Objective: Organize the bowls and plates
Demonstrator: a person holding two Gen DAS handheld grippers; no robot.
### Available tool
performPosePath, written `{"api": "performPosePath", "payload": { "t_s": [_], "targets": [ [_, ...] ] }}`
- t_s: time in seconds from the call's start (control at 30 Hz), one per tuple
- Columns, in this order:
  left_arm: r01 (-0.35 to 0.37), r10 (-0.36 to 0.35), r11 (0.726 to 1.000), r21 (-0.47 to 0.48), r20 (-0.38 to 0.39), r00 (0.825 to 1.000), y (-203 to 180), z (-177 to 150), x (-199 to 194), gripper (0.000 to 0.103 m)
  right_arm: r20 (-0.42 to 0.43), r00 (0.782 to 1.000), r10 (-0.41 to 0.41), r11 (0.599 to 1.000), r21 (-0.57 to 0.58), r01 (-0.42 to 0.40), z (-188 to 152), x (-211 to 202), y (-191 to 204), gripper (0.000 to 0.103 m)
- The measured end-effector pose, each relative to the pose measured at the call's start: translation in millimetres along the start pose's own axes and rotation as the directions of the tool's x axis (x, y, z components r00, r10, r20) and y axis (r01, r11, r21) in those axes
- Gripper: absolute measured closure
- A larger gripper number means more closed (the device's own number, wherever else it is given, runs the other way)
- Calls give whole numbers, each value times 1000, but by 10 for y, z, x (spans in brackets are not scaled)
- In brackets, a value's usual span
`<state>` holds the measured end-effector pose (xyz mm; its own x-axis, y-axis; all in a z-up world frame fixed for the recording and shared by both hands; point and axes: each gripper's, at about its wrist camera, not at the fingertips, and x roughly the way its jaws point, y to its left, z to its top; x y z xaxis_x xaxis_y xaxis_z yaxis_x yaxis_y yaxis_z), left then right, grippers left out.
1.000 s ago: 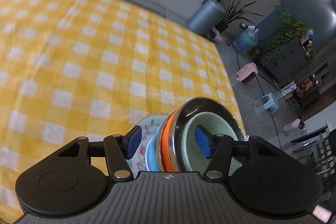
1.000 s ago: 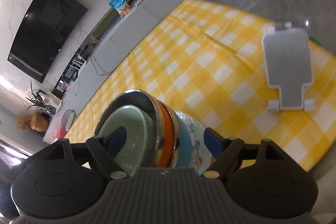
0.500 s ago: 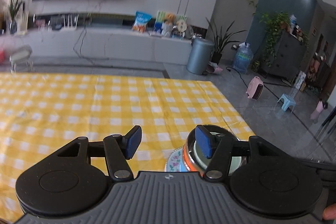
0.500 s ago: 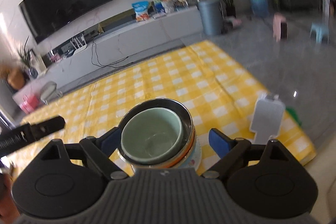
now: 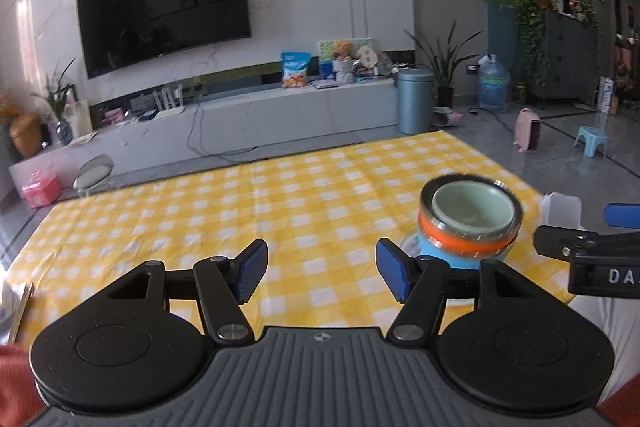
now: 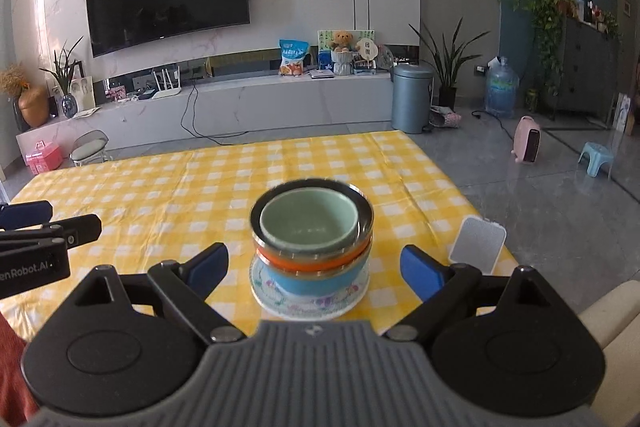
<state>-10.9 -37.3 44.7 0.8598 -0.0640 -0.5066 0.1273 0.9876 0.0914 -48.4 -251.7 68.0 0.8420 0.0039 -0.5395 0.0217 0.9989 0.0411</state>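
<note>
Stack: pale green ceramic bowl (image 6: pixel 309 223) nested in steel-rimmed orange bowl (image 6: pixel 312 255), blue bowl (image 6: pixel 310 281), floral plate (image 6: pixel 308 301), near worktop (image 6: pixel 160 195) front edge.
Left gripper (image 5: pixel 320 269): wide, empty, beside stack.
Right gripper (image 6: pixel 314 269): wide, empty, facing stack.
Advice: stack looks finished; keep both clear, avoid nudging it.

In the left wrist view the stack of bowls (image 5: pixel 470 223) is blurred, and the near finger (image 5: pixel 424 281) hides its plate. The right gripper (image 5: pixel 600 247) is cut off at the right edge.
</note>
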Motion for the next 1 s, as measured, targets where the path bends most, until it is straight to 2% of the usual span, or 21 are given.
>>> {"api": "performPosePath", "payload": {
  "t_s": [0.17,0.33,0.6,1.0],
  "targets": [
    [-9,9,1000,-27,23,1000,-12,-272,18,28,40,999,-15,1000,20,14,-291,-69,66,12],
    [-2,2,1000,15,33,999,-102,-346,37,27,81,996,-28,999,20,27,-459,-67,102,12],
    [0,-1,999,32,12,1000,-110,-428,65,26,66,998,-20,991,130,11,-499,10,-36,12],
    [-9,9,999,39,2,1000,-106,-452,50,26,52,998,-29,994,103,23,-523,39,12,12]
  ]
}}
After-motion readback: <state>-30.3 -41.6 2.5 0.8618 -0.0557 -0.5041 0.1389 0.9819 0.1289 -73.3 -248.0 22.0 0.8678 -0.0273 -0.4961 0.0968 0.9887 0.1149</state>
